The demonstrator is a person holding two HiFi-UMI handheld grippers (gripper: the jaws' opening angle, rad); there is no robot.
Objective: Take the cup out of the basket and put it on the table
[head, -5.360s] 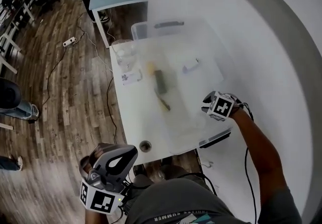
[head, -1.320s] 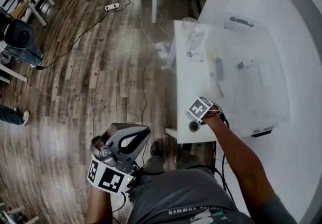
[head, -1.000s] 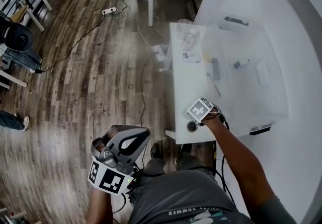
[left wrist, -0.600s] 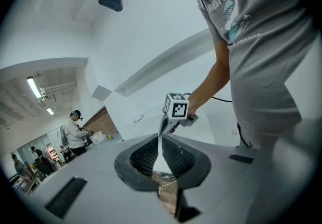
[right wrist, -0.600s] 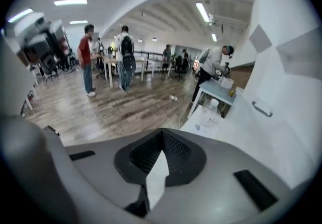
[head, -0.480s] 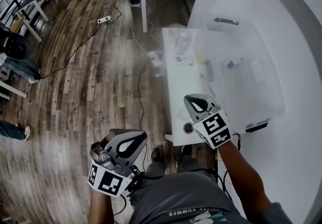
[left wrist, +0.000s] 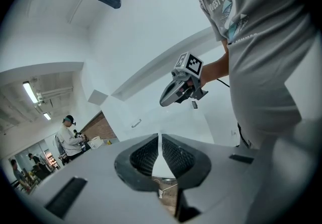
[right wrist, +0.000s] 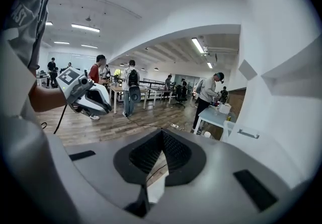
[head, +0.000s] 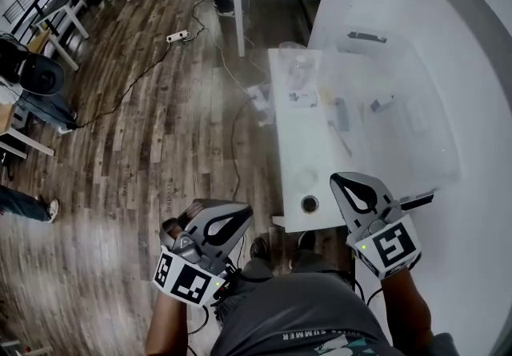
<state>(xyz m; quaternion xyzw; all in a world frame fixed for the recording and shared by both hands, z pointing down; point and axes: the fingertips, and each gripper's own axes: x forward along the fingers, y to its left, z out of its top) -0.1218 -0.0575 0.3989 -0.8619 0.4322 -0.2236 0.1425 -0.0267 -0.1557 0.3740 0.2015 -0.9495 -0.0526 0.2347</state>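
Observation:
A small clear cup (head: 306,178) stands as a faint ring on the white table (head: 292,138), near its front edge and outside the clear plastic basket (head: 400,118). My right gripper (head: 339,181) hovers just right of the cup, apart from it, with its jaws shut on nothing (right wrist: 162,148). My left gripper (head: 242,215) hangs off the table to the left, over the wooden floor. It is shut and empty (left wrist: 160,148). Each gripper also shows in the other's view: the right gripper (left wrist: 164,101) and the left gripper (right wrist: 106,109).
A dark round hole (head: 309,204) sits in the table just nearer than the cup. The basket holds a dark bar (head: 342,114) and small bits. A clear jug (head: 298,70) and a card stand at the far end. Cables (head: 232,118) cross the floor; people stand farther off.
My right gripper was at the table's front edge over the cup's spot. It has drawn back toward me and to the right, leaving the cup uncovered. The left gripper shifted slightly right.

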